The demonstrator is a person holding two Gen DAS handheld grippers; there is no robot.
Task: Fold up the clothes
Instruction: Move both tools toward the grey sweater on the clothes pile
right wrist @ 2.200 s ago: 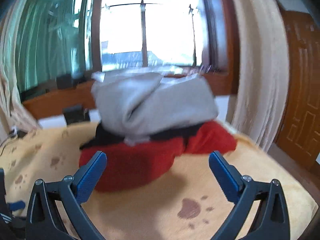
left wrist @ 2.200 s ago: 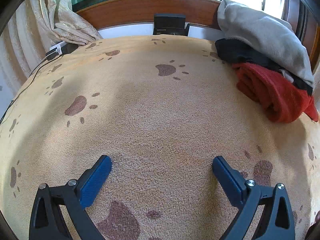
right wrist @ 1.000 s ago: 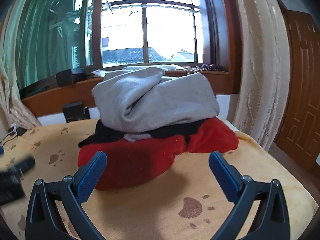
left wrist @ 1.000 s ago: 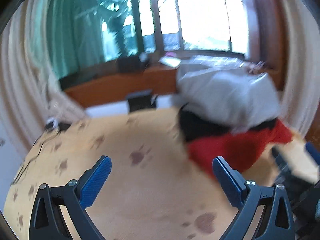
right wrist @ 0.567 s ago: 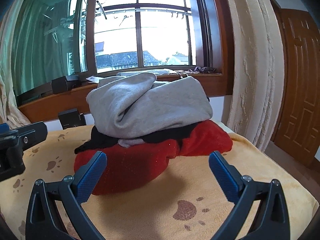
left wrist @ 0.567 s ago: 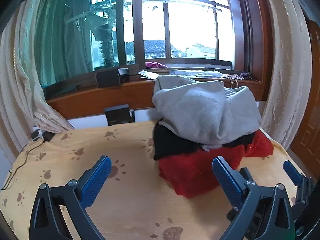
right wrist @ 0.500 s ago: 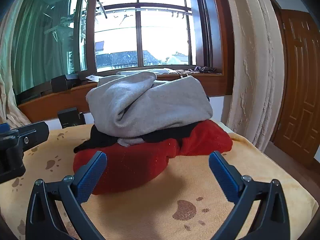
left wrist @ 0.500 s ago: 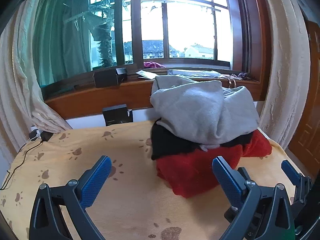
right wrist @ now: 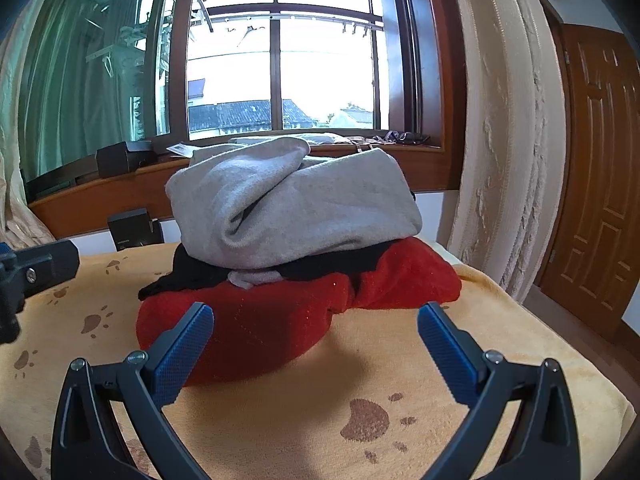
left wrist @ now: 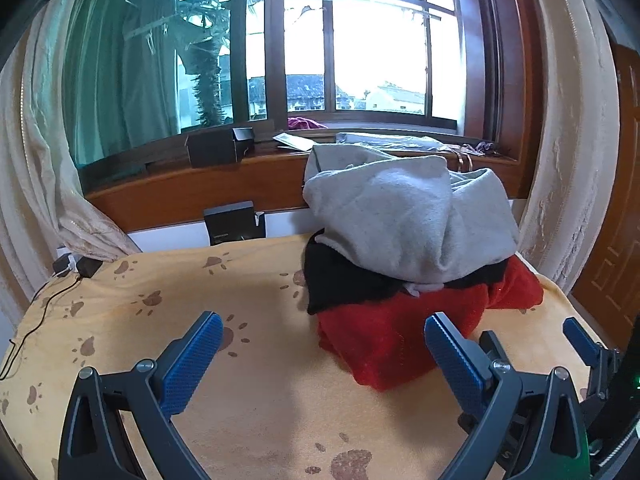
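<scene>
Left gripper (left wrist: pixel 320 354): blue-padded fingers spread wide apart, nothing between them, filling the bottom of the left wrist view above the blanket.

Right gripper (right wrist: pixel 316 350): blue-padded fingers likewise wide apart and empty, at the bottom of the right wrist view; its tips also show at the lower right edge of the left wrist view.

Blanket (left wrist: pixel 256 392): tan, with brown paw prints, covering the surface across the lower half of both views.

Pile of clothes, right of centre in the left wrist view, centre in the right wrist view, resting on the blanket beyond both grippers, touching neither:
- Grey sweatshirt (left wrist: pixel 404 216): on top, loosely bunched.
- Black garment (left wrist: pixel 340 284): in the middle, its edge hanging out toward the left.
- Red garment (left wrist: pixel 384 340): at the bottom, widest, lying directly on the blanket.

Window (left wrist: pixel 352 48): dark-framed, bright, across the upper centre of both views.

Wooden ledge (left wrist: pixel 200 192): below the window, behind the pile.

Black box (left wrist: pixel 234 228): upright against the wall, left of the pile.

Cream curtain (right wrist: pixel 508 152): hanging to the right of the window.

Wooden door (right wrist: pixel 600 184): at the right edge of the right wrist view.
</scene>
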